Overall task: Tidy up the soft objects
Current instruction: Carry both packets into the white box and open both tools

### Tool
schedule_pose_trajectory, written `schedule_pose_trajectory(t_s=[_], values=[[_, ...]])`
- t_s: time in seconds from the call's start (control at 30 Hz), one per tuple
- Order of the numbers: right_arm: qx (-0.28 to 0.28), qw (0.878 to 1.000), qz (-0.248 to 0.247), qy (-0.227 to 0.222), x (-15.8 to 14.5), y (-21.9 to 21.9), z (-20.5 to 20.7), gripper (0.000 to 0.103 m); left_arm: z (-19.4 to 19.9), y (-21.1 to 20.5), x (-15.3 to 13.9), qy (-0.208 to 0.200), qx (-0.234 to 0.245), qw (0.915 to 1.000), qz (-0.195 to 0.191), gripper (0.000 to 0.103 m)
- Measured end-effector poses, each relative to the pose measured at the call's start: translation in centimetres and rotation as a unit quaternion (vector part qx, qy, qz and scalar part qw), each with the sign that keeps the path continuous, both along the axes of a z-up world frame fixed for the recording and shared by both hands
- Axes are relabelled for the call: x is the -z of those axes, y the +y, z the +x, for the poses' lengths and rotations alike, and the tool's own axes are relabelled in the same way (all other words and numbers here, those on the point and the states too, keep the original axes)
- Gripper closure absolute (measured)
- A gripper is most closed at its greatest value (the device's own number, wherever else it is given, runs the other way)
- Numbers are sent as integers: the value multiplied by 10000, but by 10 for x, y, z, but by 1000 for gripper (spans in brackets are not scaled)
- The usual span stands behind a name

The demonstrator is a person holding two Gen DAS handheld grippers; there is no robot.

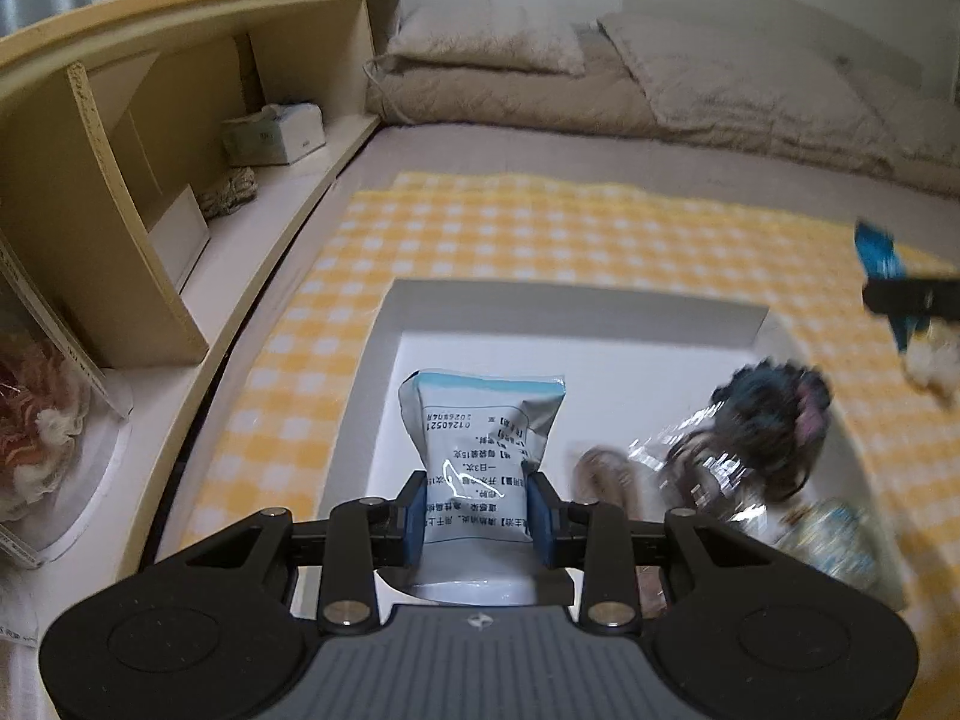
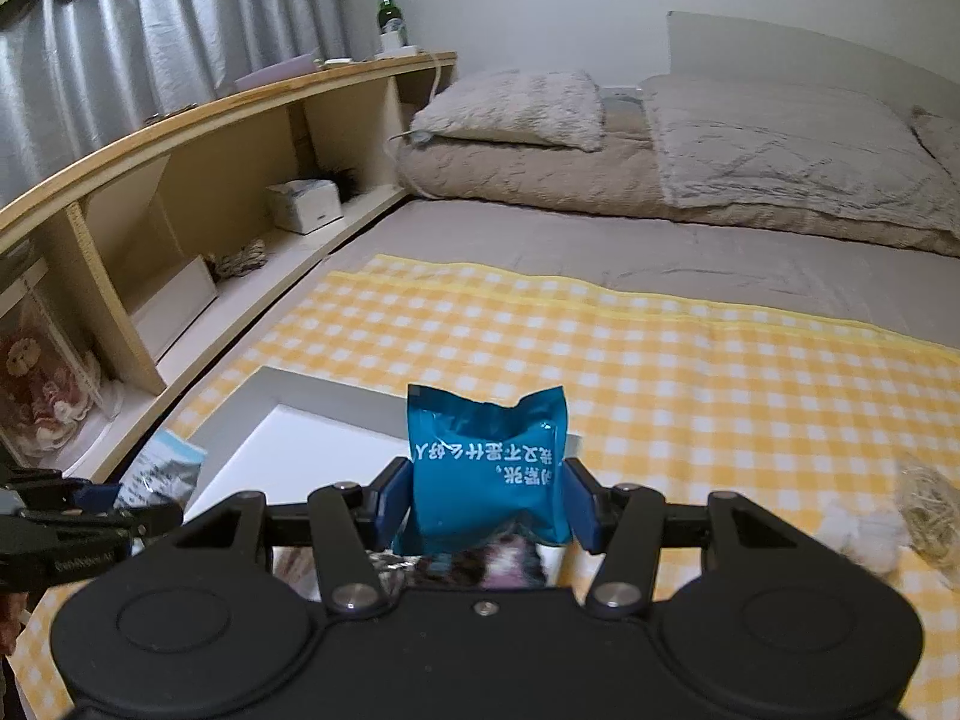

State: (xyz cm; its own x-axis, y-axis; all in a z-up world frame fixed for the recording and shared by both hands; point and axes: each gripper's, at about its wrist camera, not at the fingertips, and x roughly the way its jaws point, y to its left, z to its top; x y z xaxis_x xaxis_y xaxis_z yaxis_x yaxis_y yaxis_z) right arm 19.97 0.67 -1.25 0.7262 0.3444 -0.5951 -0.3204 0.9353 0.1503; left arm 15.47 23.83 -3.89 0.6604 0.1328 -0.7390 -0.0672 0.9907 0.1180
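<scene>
**Over the white tray: one packet in each gripper**

Through the left wrist camera: left gripper [image 1: 477,501] at 6 o'clock, blue pads [image 1: 414,510] clamped on both sides of a white-and-pale-blue sachet [image 1: 480,438] that stands upright with printed text upside down. Beneath and beyond it, white tray [image 1: 600,312] resting on yellow checked cloth [image 1: 510,228]. At 4 o'clock inside the tray, blurred dark packet [image 1: 768,420] in crinkled clear wrap, too smeared to name further. At 3 o'clock, right gripper [image 1: 912,297] partly in frame with a scrap of teal sticking out. At 9 o'clock, wooden shelf [image 1: 150,90] with tissue box [image 1: 273,132]; at 12 o'clock, beige pillows [image 1: 492,39].

Through the right wrist camera: right gripper [image 2: 489,501] at 6 o'clock, pads pressed against the flanks of a teal sachet [image 2: 486,468], upright, white characters upside down. Behind it toward 10 o'clock, corner of the white tray [image 2: 312,390] on the yellow checked cloth [image 2: 660,372]. At 8 o'clock, left gripper [image 2: 90,510] with the pale sachet [image 2: 162,468] pinched in it. At 4 o'clock, straw-coloured ball [image 2: 927,507] beside a white fluffy lump [image 2: 864,537] on the cloth. At 11 o'clock, green bottle [image 2: 390,12] atop the shelf [image 2: 240,138].
</scene>
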Motion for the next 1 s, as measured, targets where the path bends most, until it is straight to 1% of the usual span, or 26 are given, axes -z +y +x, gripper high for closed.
schedule_pose_trajectory(t_s=[0.13,0.33,0.43,0.6,0.73,0.83,0.87,0.9,0.97,1.0], values=[[-189,9998,24,-22,-2,20,0,48,2,3,16,293,96,9995,120,67],[-606,9982,12,-30,-7,54,1,48,5,9,39,826,125,9965,-35,67],[-778,9969,83,106,-5,72,4,48,5,12,47,952,156,9953,11,67],[-1002,9942,96,375,12,108,10,48,3,21,53,1012,124,9947,87,67],[-1068,9919,184,669,29,129,17,48,0,29,53,945,80,9955,32,66],[-1060,9909,174,813,41,145,24,48,-4,28,53,894,199,9957,126,64],[-1049,9906,184,864,44,150,26,48,-6,28,52,882,239,9958,82,61],[-1032,9903,200,907,46,154,29,48,-8,27,52,884,288,9957,52,54],[-1008,9899,253,966,49,164,34,48,-11,26,49,830,353,9959,-31,46],[-1001,9897,290,983,51,169,36,48,-12,27,48,830,337,9959,-94,45]])
